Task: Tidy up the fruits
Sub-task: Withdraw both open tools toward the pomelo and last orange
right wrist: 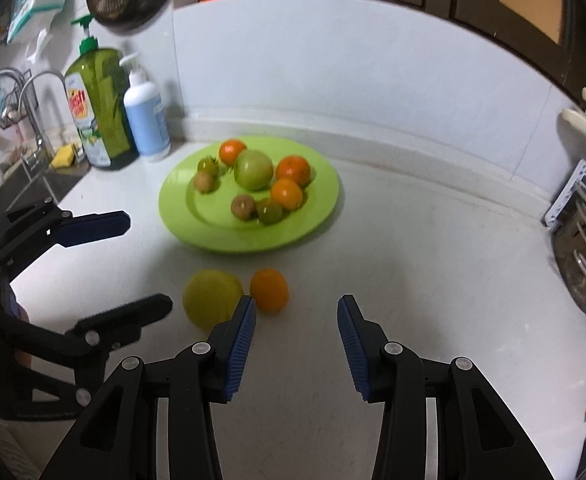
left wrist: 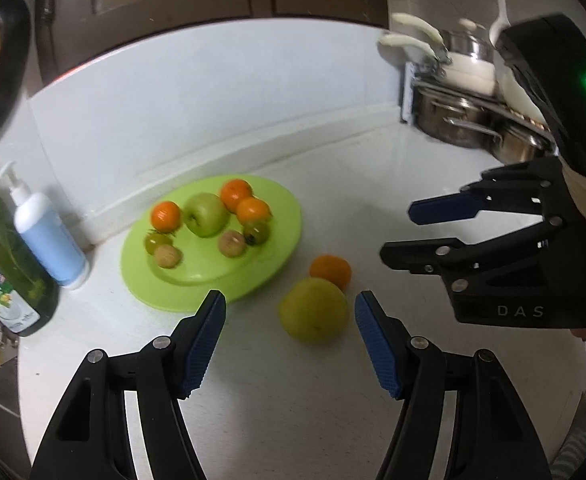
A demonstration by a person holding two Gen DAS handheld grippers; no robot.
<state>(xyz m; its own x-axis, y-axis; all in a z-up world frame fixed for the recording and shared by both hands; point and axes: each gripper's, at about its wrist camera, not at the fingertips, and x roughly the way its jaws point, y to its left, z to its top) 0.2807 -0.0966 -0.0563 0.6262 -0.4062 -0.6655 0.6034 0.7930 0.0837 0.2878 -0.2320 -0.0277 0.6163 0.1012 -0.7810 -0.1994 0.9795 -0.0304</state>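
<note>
Left claw [left wrist: 289, 336]: jaws apart, empty, just short of the pear.
Right claw [right wrist: 297, 344]: jaws apart, empty, right of the pear.
Soap bottles [right wrist: 111, 108]: left of the plate, at the wall.
Plate [right wrist: 317, 216]: green, on the white desk [right wrist: 433, 280], behind the pear; carries an apple [right wrist: 253, 169], three oranges and four small fruits.
Pear [left wrist: 314, 309]: yellow-green, on the desk.
Orange [left wrist: 330, 271]: right behind the pear, just beside it.
Pots [left wrist: 473, 120]: far right of the plate.
</note>
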